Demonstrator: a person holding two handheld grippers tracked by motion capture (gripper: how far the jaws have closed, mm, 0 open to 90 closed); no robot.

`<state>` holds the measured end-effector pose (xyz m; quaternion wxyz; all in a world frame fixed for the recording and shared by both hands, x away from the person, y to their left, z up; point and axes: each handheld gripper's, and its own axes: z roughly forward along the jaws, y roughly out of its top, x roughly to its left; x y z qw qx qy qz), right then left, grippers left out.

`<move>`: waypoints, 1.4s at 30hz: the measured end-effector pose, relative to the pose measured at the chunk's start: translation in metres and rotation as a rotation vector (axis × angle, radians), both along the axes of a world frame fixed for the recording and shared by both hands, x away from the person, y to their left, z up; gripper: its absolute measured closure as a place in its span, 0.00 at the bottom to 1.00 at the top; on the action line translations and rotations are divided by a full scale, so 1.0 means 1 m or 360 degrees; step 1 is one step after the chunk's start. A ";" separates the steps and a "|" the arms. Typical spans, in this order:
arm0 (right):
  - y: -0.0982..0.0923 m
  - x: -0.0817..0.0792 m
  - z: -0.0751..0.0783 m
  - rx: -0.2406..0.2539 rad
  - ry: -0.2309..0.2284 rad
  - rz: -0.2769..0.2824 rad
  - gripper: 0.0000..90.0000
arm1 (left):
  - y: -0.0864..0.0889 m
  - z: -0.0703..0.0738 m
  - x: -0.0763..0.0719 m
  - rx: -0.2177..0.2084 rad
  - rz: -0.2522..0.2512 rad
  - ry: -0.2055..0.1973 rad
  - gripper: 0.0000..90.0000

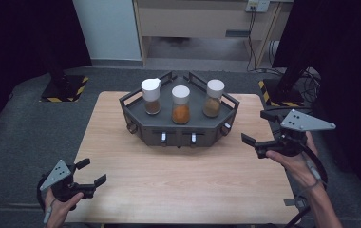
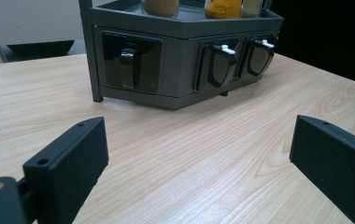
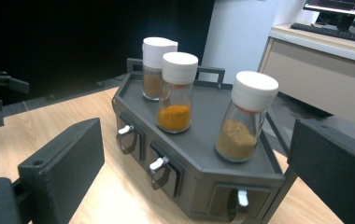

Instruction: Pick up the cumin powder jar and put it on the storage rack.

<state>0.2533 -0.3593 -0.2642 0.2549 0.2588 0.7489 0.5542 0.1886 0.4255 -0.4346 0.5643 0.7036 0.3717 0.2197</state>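
left claw [image 1: 89, 172], nearest the cam, sits low at the near surface [image 1: 178, 180] edge w/ jaws wide & empty, likely just parked, while right claw [image 1: 259, 128], also wide & empty, faces the rack [image 1: 178, 128] mid-surface, prob lining up on the right jar [image 3: 245, 121].

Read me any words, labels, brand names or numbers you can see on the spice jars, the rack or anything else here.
None can be read.
The three spice jars have plain white caps and no labels.
The grey rack and its drawer fronts carry no writing.
The screen at the back, in the right gripper view, shows lines too small and blurred to read.
The yellow and black hazard stripes on the floor stand have no words.
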 end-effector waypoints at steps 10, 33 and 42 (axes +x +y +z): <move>-0.007 -0.014 -0.040 0.0051 0.0043 -0.0066 0.05 | 0.000 0.000 0.000 0.0000 0.0003 0.0002 0.04; -0.006 -0.029 -0.102 0.0066 0.0091 -0.0162 0.02 | 0.000 0.001 -0.001 -0.0005 0.0013 0.0013 0.03; -0.009 -0.039 -0.124 0.0083 0.0099 -0.0205 0.02 | 0.000 0.000 -0.003 -0.0016 0.0029 -0.0002 0.02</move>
